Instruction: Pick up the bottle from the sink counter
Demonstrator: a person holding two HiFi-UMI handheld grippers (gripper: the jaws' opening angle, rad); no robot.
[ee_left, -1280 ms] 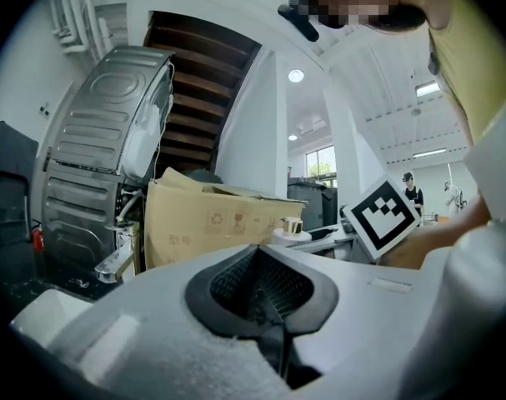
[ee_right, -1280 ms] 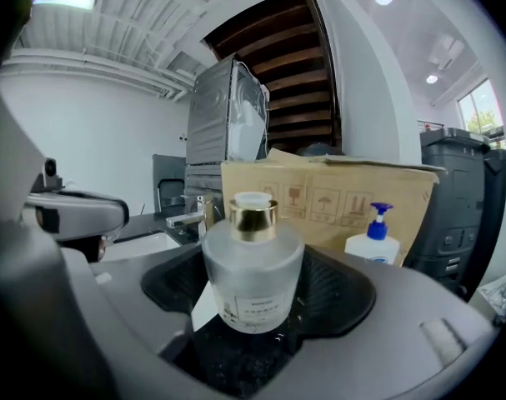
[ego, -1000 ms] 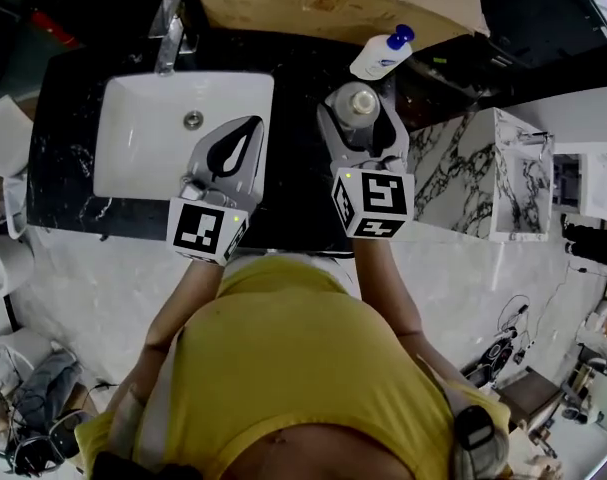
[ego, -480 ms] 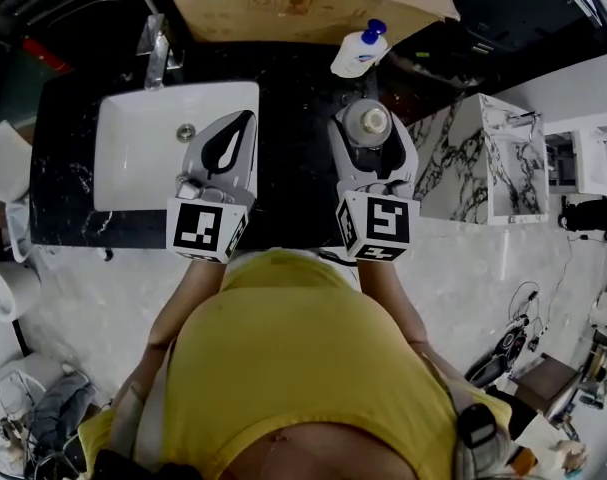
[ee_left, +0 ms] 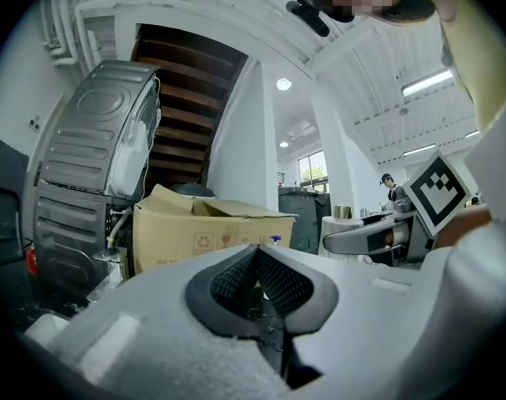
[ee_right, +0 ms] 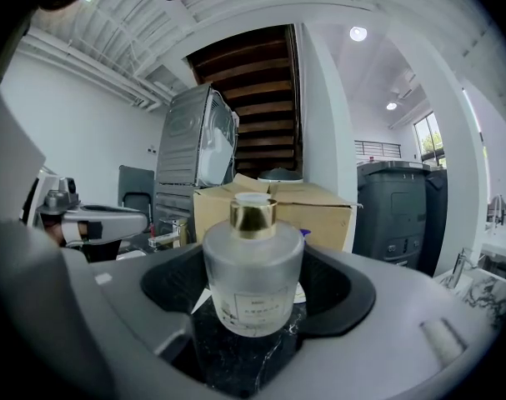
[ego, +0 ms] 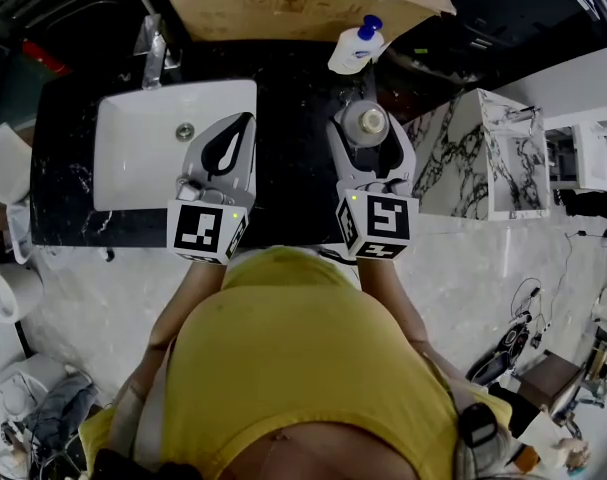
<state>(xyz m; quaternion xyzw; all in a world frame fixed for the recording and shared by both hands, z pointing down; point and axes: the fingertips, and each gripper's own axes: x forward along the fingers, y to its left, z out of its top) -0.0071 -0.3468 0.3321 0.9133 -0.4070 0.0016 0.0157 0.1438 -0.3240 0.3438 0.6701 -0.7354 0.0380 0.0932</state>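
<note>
The black sink counter (ego: 293, 98) is bearing the basin (ego: 133, 168) at nine o'clock; the left gripper (ego: 238, 128) is idling beside it, jaws together; the right gripper (ego: 366, 133), jaws apart, is bracketing the frosted bottle (ego: 364, 121) standing at one o'clock; grasping is probably in hand, calling for squeezing squarely, then lifting.

Frosted matt glass bottle (ee_right: 253, 282) with shiny gold metal cap (ee_right: 253, 216), glossy black stone counter (ego: 293, 98), smooth white sink (ego: 133, 173), matt brown cardboard box (ego: 283, 8), polished metal tap (ego: 153, 48)

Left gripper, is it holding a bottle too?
No, in the left gripper view the left gripper has its jaws closed together with nothing between them.
</note>
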